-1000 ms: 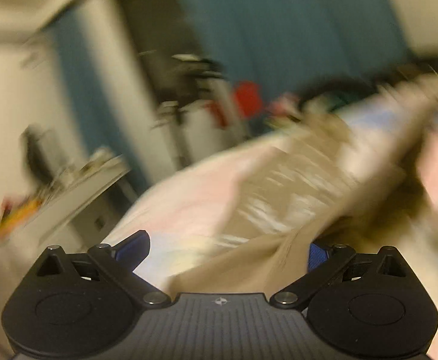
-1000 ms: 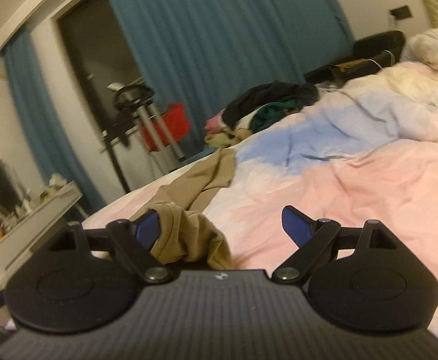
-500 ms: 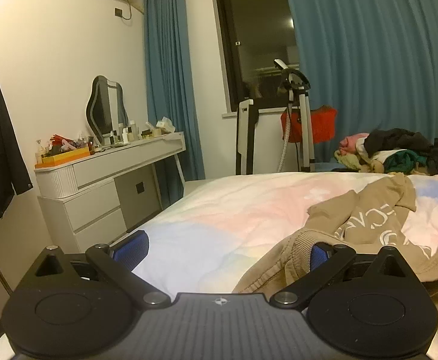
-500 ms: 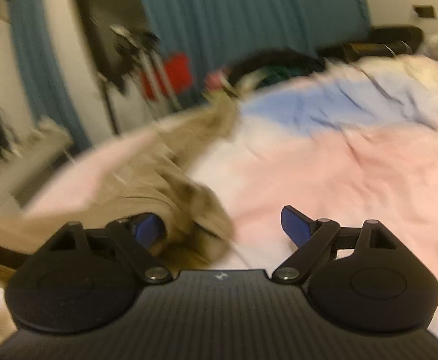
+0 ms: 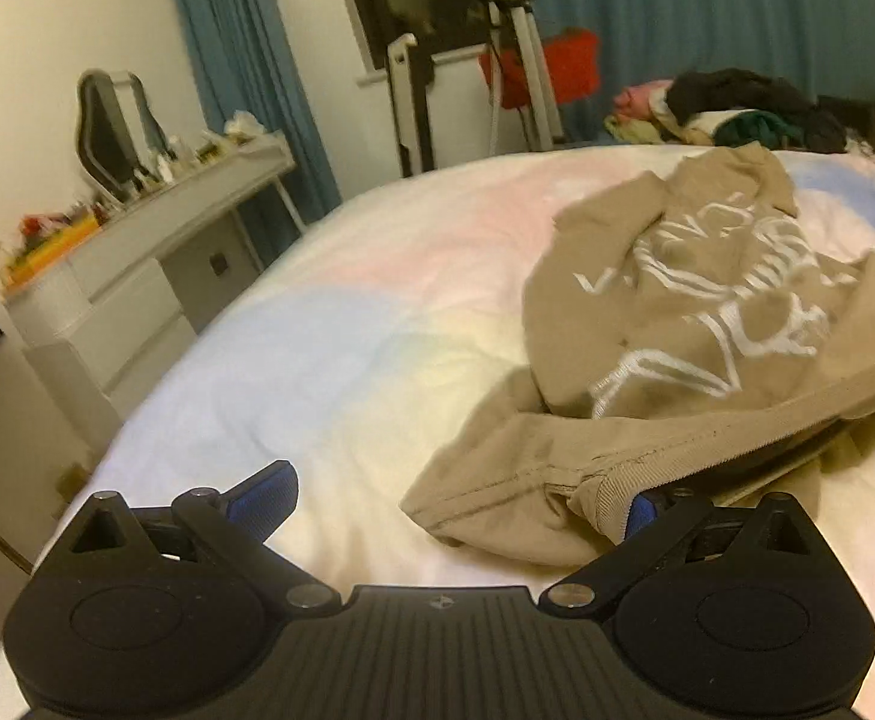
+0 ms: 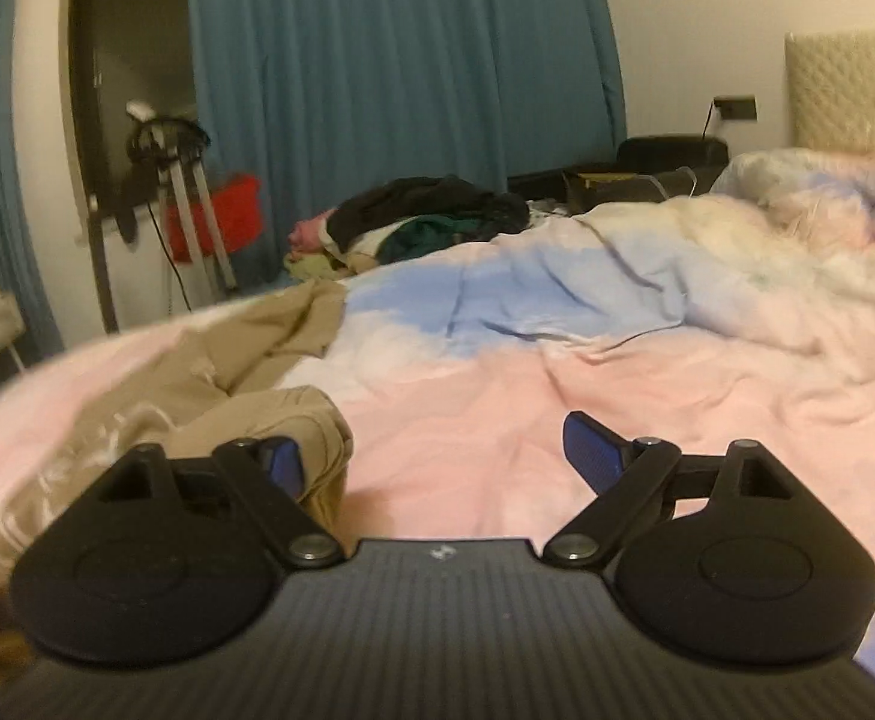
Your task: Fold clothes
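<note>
Since half a second earlier, the left tongs [image 5: 455,501] had lifted and tilted downward over the tan sweatshirt [image 5: 701,324] lying rumpled on the pastel bed [image 5: 329,336], and both they and the right tongs [image 6: 437,456] stood wide, their pads brushing its edges.

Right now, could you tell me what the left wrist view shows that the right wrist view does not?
Only the left wrist view shows the white lettering on the tan sweatshirt, and the white dresser with its mirror. Only the right wrist view shows the headboard and the wall socket. Both show the pastel duvet, the clothes pile, the teal curtains, and open jaws with the sweatshirt against one blue pad.
</note>
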The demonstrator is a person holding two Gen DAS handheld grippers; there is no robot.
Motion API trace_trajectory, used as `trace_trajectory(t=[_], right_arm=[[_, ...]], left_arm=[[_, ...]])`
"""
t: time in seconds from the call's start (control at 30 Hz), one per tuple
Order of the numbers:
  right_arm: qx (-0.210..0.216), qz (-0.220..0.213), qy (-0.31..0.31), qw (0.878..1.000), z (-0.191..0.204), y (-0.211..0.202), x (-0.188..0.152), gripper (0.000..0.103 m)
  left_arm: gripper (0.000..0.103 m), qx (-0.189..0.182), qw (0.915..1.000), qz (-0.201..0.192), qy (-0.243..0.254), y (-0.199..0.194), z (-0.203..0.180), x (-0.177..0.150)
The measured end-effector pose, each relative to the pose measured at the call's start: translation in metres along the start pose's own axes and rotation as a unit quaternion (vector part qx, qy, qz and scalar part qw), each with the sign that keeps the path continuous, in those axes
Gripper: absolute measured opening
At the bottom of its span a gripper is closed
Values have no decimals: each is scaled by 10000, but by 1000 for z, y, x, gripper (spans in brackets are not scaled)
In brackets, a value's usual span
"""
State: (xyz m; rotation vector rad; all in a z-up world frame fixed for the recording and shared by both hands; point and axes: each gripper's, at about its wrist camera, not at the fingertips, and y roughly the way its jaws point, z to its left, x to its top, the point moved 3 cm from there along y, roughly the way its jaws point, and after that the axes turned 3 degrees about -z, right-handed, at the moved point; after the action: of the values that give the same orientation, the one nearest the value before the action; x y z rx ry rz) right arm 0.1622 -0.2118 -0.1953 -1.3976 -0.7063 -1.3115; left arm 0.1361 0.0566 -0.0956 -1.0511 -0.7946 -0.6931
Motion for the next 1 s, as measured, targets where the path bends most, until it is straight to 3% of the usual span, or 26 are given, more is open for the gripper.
trace_trajectory(t=[0.1, 0.2, 0.4, 0.6, 0.77, 0.87, 1.0], right_arm=[[40, -328, -203, 9992, 12, -19, 25, 87], [230, -720, -298, 9967, 26, -43, 73, 87], [600, -1523, -336, 9859, 49, -107, 197, 87], [911, -2374, -53, 9671, 41, -199, 324, 87], [1024, -3074, 7, 9461, 22, -285, 394, 87], [1064, -3333, 42, 9368, 12, -322, 424, 88], [1007, -3375, 45, 9359, 4, -333, 442, 88]], left_arm=[[103, -30, 9985, -326, -446, -9, 16, 8], [103, -56, 9914, -781, -1049, -30, 49, 49], [103, -93, 9628, -1693, -2105, -80, 113, 142], [103, -270, 9285, -3077, -2060, -189, 167, 250], [103, -432, 8981, -4001, -1777, -281, 203, 310], [103, -625, 8873, -4234, -1716, -322, 219, 335], [103, -891, 8962, -4042, -1600, -323, 213, 355]])
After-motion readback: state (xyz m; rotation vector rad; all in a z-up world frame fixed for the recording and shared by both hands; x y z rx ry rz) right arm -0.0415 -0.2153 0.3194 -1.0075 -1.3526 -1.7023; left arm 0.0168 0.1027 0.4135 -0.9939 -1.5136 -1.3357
